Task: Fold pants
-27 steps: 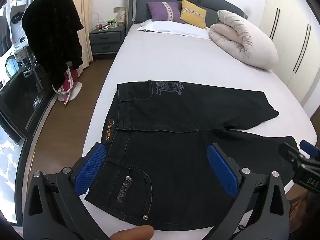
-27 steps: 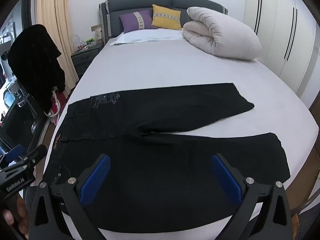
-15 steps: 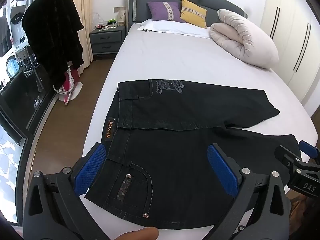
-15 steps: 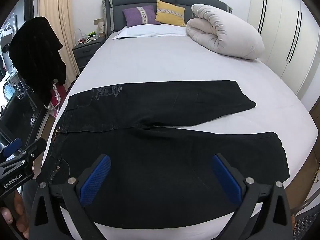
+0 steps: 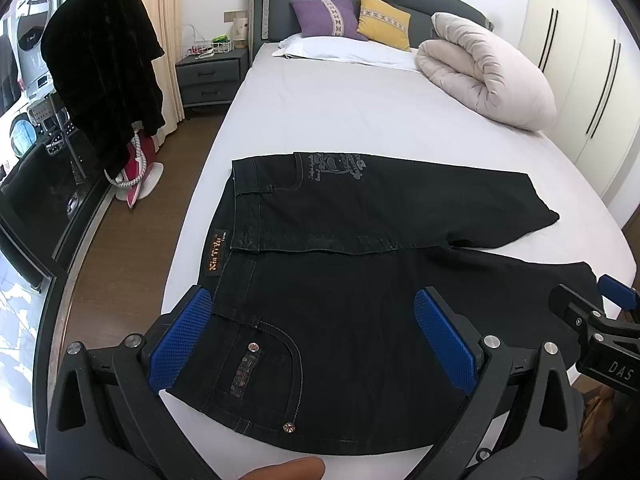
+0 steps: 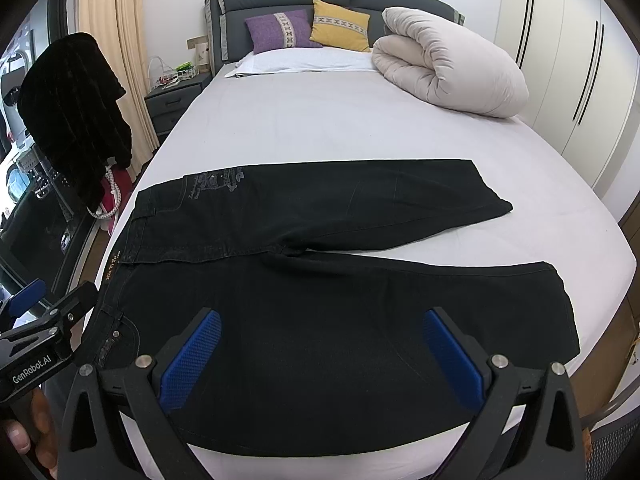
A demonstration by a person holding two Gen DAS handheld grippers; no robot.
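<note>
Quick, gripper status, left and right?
Left gripper: open, holding nothing, above the pants at the waist end.
Right gripper: open, holding nothing, above the near leg.

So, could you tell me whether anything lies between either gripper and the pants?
Nothing visible does. The left gripper and right gripper hang open above the pants, which lie flat on the bed.

Bright, even daylight enters from the windows on the left, casting soft shadows; focus is sharp, with strong fisheye bending and dark corners.
</note>
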